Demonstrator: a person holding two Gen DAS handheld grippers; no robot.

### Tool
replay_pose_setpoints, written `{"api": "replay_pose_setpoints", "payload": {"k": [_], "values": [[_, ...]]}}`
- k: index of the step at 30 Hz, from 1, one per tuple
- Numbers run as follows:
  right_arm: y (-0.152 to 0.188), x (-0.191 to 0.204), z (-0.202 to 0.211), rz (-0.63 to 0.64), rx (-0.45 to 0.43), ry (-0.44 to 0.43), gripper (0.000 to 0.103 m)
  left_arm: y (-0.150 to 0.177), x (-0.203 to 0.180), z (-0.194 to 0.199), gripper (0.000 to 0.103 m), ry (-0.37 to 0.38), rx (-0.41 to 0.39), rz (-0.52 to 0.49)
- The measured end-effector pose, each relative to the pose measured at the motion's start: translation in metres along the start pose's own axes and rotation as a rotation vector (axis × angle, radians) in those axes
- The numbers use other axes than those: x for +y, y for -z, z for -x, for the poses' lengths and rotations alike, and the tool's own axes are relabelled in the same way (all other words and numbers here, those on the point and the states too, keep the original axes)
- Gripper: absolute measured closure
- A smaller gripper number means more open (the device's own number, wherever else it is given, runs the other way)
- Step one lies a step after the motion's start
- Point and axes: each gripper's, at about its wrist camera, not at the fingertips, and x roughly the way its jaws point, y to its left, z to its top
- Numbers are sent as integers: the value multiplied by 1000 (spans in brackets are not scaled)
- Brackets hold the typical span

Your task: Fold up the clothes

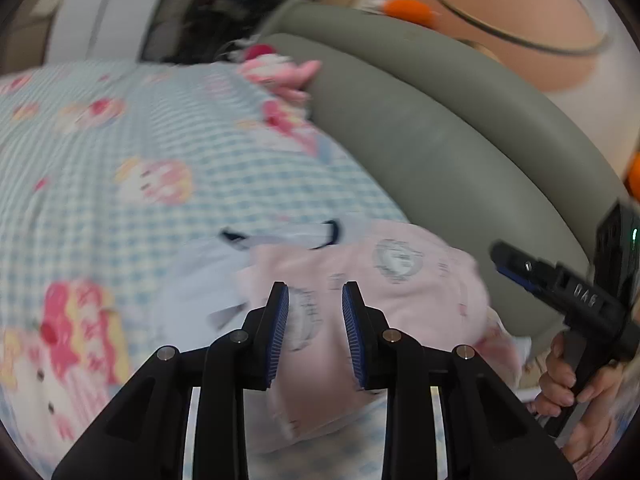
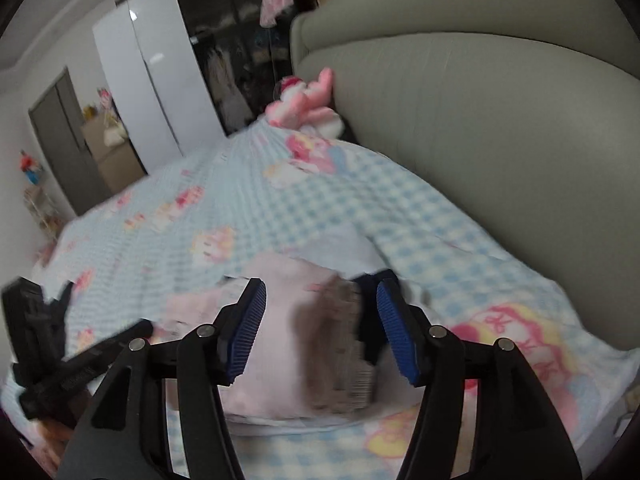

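Spanning nearly both views, a bed (image 2: 168, 216) under a blue-and-white checked sheet with pink cartoon prints, backed by a grey padded headboard (image 2: 500, 152), with white wardrobe doors (image 2: 136, 80) beyond in the right wrist view. Lying near the headboard side of the sheet, a small stack of clothes: a pale pink printed garment (image 1: 360, 280) on top, looking already doubled over, a pale blue garment (image 1: 192, 280) with dark trim half under it, and a grey-brown ribbed piece (image 2: 340, 340) at its right edge in the right wrist view. Resting against the headboard further off, a pink and white plush toy (image 2: 308, 104). Hovering just above the pink garment, left gripper (image 1: 315, 320) with pads spread and nothing between them; likewise right gripper (image 2: 320, 328), held in a hand (image 1: 568, 380), spread wide and empty over the same pile. Judging from this alone: either between folds on the pink piece or just past setting it down folded; motion blur hides whether edges lie square. Any coming pinch calling for a single layer at a clear corner, not the whole stack.
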Motion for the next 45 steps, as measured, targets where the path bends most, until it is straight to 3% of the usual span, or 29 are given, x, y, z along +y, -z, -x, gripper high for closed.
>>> {"api": "replay_pose_setpoints", "payload": {"k": [2,6,14,18,21,26,31,35,38,41,45], "values": [[0,18,-9,53,32,-55,57,-5,-3,-15,74,3,26,1],[14,22,-50,130,114,41,68,-6,9,-38,72,-12,96,62],[35,3,-82,141,146,62,68,14,38,-63,72,-10,199,96],[33,-8,-93,83,150,34,66,13,48,-63,71,35,219,145],[35,-8,-97,90,148,38,65,13,42,-66,70,2,236,80],[37,-14,-106,55,157,42,64,10,47,-85,69,-11,268,141],[29,-9,-97,36,154,38,63,-5,26,-91,52,-41,301,41],[15,3,-66,15,87,13,64,-18,9,-62,47,-93,233,-74],[6,20,-46,13,61,0,63,-32,11,-37,40,-98,169,-83],[-1,47,-36,46,61,-14,44,-41,22,-14,30,-143,128,-98],[0,86,-34,73,63,-54,37,-35,44,15,28,-258,130,-175]]}}
